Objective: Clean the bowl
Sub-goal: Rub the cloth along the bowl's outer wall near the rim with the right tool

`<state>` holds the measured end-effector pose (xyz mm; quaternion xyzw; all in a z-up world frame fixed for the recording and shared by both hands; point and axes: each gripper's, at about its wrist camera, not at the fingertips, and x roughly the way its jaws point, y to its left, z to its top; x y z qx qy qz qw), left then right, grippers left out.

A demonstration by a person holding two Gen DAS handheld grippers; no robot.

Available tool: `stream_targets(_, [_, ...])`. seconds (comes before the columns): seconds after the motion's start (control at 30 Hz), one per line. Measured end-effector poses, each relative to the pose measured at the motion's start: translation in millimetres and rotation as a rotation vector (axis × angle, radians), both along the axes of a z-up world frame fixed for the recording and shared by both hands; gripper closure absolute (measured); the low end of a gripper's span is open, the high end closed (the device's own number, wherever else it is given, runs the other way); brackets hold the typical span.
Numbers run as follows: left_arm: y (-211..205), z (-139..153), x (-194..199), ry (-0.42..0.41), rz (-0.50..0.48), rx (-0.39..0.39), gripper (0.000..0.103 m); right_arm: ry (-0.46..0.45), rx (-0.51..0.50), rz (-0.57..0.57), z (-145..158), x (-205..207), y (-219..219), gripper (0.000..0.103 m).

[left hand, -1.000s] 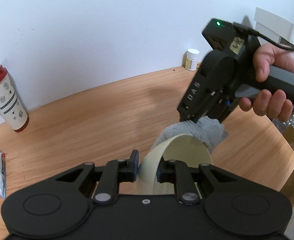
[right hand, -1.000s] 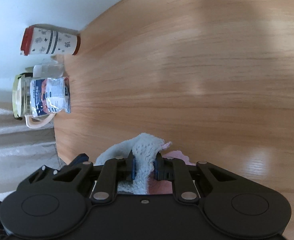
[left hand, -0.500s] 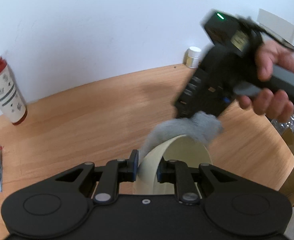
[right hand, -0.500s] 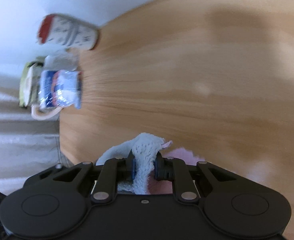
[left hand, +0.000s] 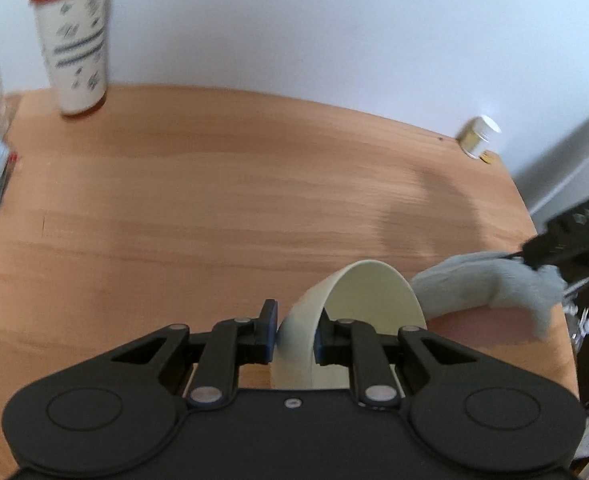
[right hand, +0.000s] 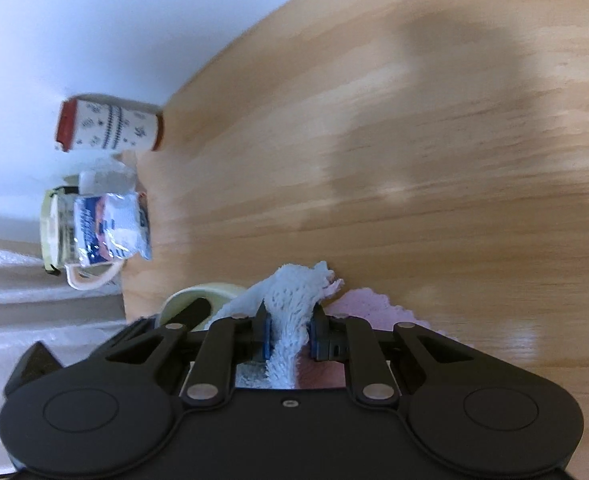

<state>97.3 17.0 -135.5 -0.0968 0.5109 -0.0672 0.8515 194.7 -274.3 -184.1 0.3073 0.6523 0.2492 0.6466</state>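
Note:
My left gripper [left hand: 293, 330] is shut on the wall of a cream bowl [left hand: 368, 300], held tilted on its side above the wooden table [left hand: 214, 200]. My right gripper [right hand: 290, 334] is shut on a pale blue-grey cloth [right hand: 294, 300]. In the left wrist view the cloth [left hand: 490, 284] hangs just right of the bowl's rim, below the right gripper's black body [left hand: 574, 228]. In the right wrist view the bowl's rim [right hand: 198, 294] shows at lower left of the cloth. A pink patch [right hand: 370, 306] lies under the cloth.
A white travel cup with a red lid [left hand: 74, 40] stands at the back left by the wall. A foil packet [right hand: 110, 228], a jar and a mug sit at the table's left edge. A small white pill bottle [left hand: 478, 136] stands at the back right.
The right gripper and cloth moved from over the bowl's rim to its right side. The left wrist view swung left, so the travel cup looms larger.

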Motion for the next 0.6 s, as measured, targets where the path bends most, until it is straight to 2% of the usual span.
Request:
stream_targets(0.1, [11.4, -4.0, 0.2, 0.011, 0.020, -0.017, 0.087, -0.046, -0.037, -0.003, 8.2, 0.1, -2.9, 0.084])
stream_targets(0.33, [26.9, -10.5, -1.3, 0.030, 0.027, -0.049, 0.088, -0.064, -0.039, -0.029, 20.6, 1.9, -12.8, 0.084])
stream_targets(0.6, [43.7, -19.7, -10.4, 0.097, 0.006, -0.026, 0.091, -0.072, -0.043, -0.017, 20.5, -4.1, -4.9, 0.084])
